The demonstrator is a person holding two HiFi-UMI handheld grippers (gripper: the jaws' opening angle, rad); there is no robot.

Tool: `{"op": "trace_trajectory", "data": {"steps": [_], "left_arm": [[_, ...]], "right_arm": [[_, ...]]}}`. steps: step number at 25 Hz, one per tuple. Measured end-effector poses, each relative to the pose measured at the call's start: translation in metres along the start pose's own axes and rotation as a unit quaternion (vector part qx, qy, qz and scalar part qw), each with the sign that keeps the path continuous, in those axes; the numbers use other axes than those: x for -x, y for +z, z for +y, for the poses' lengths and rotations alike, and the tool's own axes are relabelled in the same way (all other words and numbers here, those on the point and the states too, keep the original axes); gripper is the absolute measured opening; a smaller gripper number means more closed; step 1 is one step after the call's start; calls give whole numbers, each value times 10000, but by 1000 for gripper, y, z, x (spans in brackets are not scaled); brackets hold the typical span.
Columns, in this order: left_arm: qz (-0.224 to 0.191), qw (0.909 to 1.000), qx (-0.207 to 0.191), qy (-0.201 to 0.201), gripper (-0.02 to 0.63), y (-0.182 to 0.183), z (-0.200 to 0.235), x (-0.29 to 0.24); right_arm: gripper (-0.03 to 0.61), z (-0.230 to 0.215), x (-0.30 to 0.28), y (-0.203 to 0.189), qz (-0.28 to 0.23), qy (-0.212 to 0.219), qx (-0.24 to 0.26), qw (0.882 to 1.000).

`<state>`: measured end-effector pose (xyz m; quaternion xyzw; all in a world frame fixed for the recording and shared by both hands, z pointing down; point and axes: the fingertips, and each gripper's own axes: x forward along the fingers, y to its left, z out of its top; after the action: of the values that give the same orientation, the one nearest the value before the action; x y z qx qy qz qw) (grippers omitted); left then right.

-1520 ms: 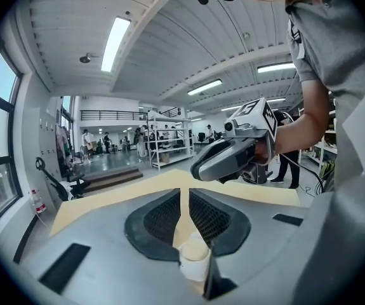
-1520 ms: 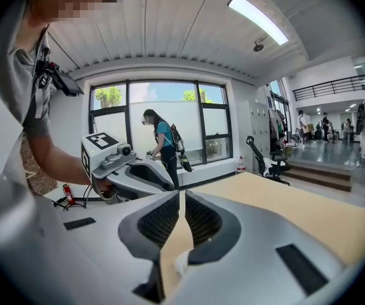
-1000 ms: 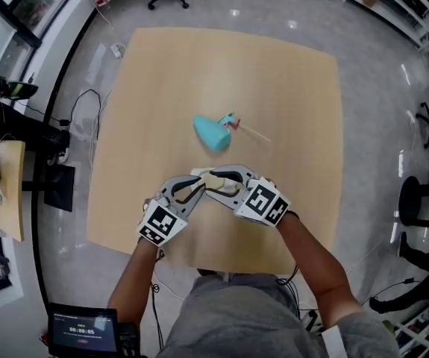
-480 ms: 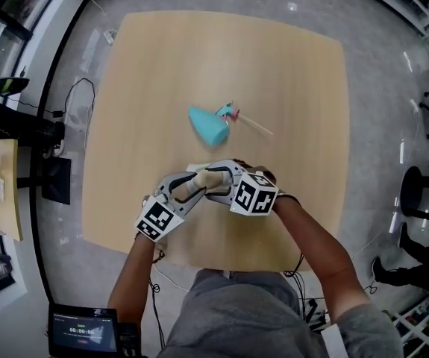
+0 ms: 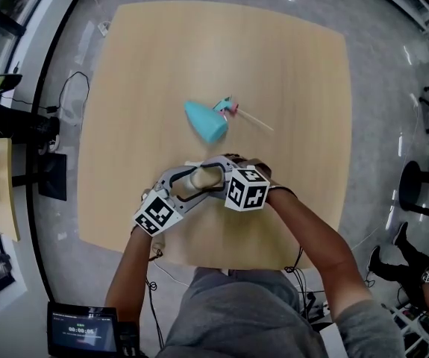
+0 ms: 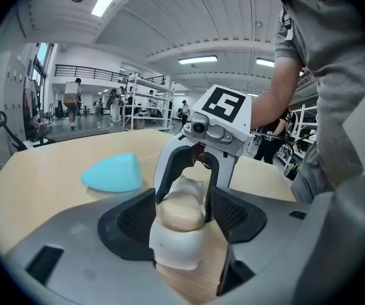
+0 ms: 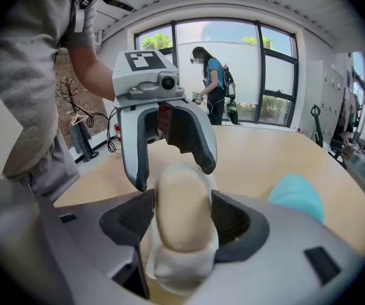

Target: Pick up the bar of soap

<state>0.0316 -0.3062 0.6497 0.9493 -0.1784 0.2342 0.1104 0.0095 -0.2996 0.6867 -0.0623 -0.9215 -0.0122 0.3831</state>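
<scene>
bar of soap sits on white dish on counter, near teal wedge, on person's side of it. left gripper and right gripper face each other across soap. jaws of both just opened wide; soap between both pairs, not squeezed. soap looks rounded, smooth: likely slippery, firm, light. best hold: across flat sides, mid-length, gentle squeeze.

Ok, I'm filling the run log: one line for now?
left gripper, right gripper: jaws just opening, soap between | soap: on white holder
</scene>
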Motion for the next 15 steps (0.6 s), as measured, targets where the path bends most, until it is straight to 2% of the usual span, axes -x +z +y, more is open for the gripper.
{"op": "trace_trajectory", "data": {"steps": [4, 8, 15], "left_arm": [[-83, 9998, 173, -56, 253, 2, 0, -3], [-228, 9989, 388, -113, 253, 3, 3, -4], [-296, 9988, 351, -164, 253, 1, -2, 1]], "right_arm": [[264, -1, 4, -1, -288, 202, -296, 9989], [262, -3, 5, -1, -176, 250, -315, 9990], [261, 0, 1, 2, -169, 123, -278, 9994]]}}
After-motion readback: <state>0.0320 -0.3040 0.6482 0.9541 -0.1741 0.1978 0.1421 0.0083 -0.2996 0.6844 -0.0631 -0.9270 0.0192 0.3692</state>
